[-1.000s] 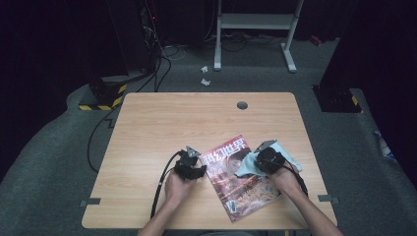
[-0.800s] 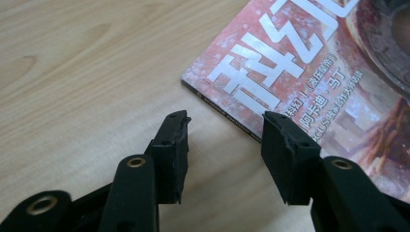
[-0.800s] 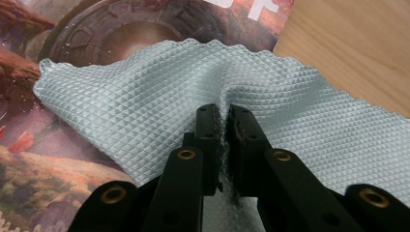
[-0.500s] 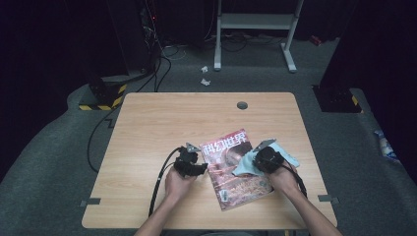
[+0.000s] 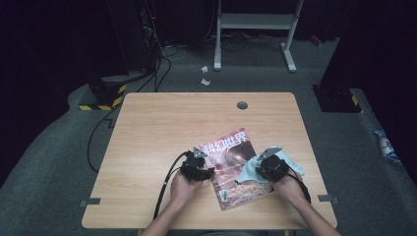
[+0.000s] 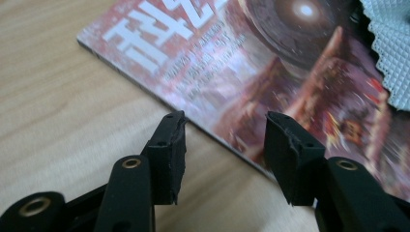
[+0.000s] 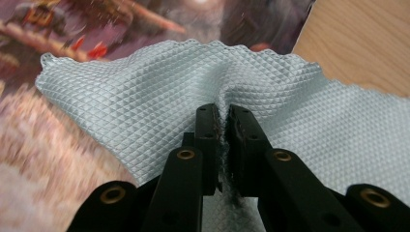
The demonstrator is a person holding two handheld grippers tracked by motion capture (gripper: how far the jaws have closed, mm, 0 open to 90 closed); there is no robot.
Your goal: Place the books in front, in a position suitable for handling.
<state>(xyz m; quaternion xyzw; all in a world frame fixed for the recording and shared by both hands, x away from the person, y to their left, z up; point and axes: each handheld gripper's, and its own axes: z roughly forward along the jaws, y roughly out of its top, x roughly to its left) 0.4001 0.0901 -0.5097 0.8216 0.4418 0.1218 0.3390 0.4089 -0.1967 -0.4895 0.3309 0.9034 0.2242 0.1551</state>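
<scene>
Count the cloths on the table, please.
1. A pale blue cloth lies across the right edge of the magazine, pinched by the right gripper. None other shows; the hands might hide something.

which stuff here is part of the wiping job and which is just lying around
In use: magazine; light blue cloth, pinched by the right tool; left tool, open at the magazine's edge.
Lying about: crumpled paper scraps on the floor; striped block.

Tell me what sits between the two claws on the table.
In the high view, the red-covered magazine lies between the left claw and the right claw, with the pale blue waffle-textured cloth, pinched by the right claw, draped on its cover.
</scene>
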